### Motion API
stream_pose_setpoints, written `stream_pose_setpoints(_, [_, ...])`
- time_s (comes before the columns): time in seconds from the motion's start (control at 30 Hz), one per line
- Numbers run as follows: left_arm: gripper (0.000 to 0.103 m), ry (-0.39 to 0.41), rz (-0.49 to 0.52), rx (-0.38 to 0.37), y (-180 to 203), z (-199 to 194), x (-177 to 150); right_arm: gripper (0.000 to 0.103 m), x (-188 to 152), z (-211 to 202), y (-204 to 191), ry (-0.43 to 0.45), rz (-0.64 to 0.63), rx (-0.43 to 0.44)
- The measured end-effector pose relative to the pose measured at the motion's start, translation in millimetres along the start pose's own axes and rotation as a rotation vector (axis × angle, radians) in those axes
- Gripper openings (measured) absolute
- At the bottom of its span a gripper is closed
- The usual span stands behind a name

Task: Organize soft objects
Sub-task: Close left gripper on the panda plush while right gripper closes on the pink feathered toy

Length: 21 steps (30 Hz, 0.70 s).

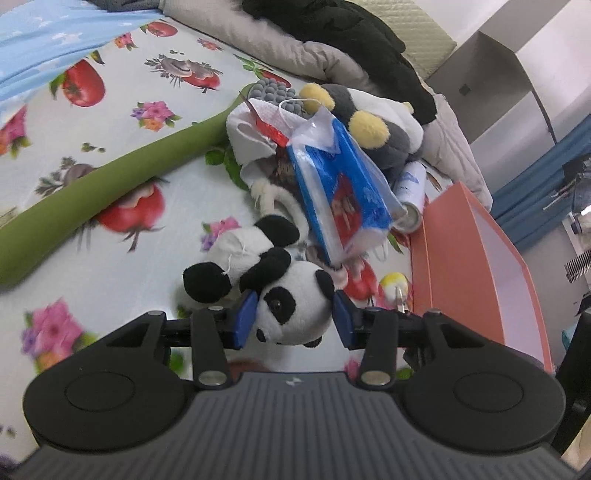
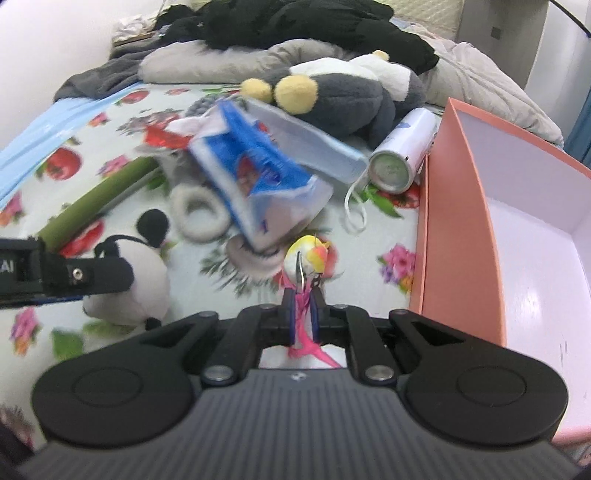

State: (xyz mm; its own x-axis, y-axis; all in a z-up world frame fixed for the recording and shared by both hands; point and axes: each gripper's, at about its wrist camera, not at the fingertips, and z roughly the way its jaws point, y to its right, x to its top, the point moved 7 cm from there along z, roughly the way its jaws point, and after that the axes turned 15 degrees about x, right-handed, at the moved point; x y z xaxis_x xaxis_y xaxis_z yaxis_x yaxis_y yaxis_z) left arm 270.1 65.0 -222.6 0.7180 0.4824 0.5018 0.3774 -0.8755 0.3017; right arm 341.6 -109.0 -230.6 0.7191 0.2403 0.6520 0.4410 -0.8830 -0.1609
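Note:
My left gripper (image 1: 293, 319) is shut on the head of a black-and-white panda plush (image 1: 280, 295), whose body lies on the fruit-print bedsheet. My right gripper (image 2: 303, 314) is shut on the pink strands of a small yellow-and-pink plush keychain (image 2: 310, 258), just left of the open pink box (image 2: 476, 206). The panda (image 2: 129, 280) and the left gripper's finger (image 2: 99, 275) show at the left of the right wrist view. The keychain (image 1: 393, 286) also shows in the left wrist view beside the pink box (image 1: 465, 236). A grey-and-white penguin plush (image 2: 343, 92) lies further back.
A blue tissue pack in a plastic bag (image 1: 340, 192), a white spray can (image 2: 402, 151), a face mask (image 2: 314, 144), white fluffy ear muffs (image 2: 201, 216) and a green roll (image 1: 103, 188) lie on the bed. Grey and black bedding (image 2: 295, 33) is piled at the back.

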Motion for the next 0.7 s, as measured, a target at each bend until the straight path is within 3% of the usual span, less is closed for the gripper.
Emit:
stream_pose_setpoints(0.5, [0.051,-0.023,0.036,0.026,-42.0,-46.0,-56.5,0.012,-54.1,-33.9,-41.4,-0.045,0.020,0.115])
stream_pose_setpoints(0.63, [0.059,-0.032,0.006,0.030,-51.3,-44.5,-60.6,0.014,-59.6,-30.6,-43.3,-0.070,0.053,0.142])
stream_pose_setpoints(0.67, [0.066,-0.037,-0.015,0.031,-54.4,-43.5,-61.5,0.019,-60.1,-29.8,-43.3,-0.076,0.062,0.147])
stream_pose_setpoints(0.7, [0.069,-0.041,-0.039,0.030,-57.7,-42.8,-62.2,0.032,-60.3,-29.4,-42.6,-0.080,0.073,0.154])
